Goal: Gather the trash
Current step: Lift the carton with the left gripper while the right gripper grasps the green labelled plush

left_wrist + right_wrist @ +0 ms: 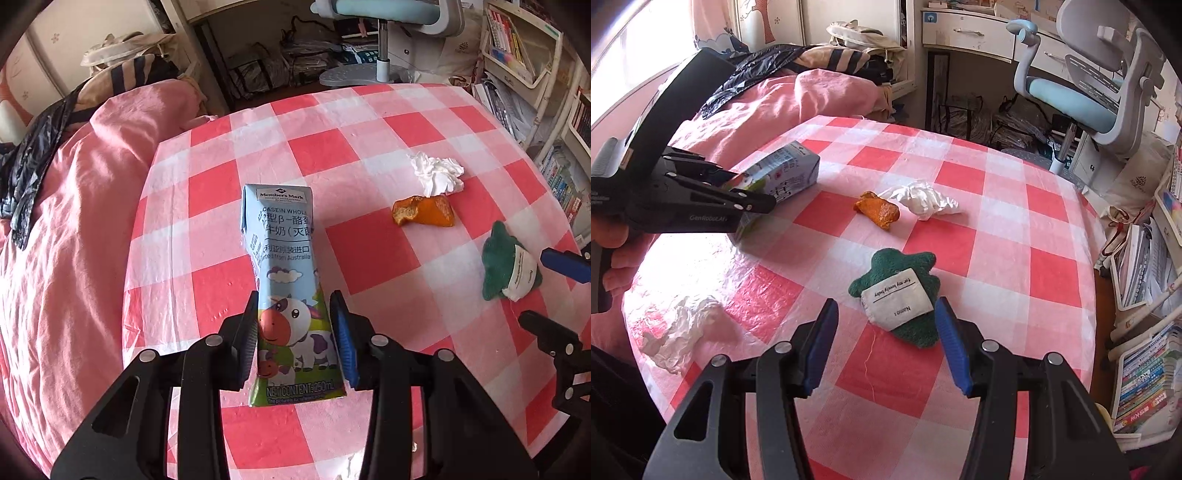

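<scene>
My left gripper (295, 332) is shut on a blue milk carton (284, 280) with a cow picture, squeezing its lower part above the checked cloth; the carton also shows in the right wrist view (786, 173). An orange peel (423, 210) and a crumpled white tissue (437, 173) lie on the table, also seen in the right wrist view as peel (879, 210) and tissue (923, 199). My right gripper (886, 332) is open, its fingers on either side of a green plush toy with a white label (897, 295). Another crumpled tissue (679, 332) lies near the left edge.
The round table carries a red and white checked cloth (1015, 258). A pink bed (74, 221) with a black bag (29, 155) is on the left. An office chair (1089, 92) and bookshelves (1145, 369) stand behind and right.
</scene>
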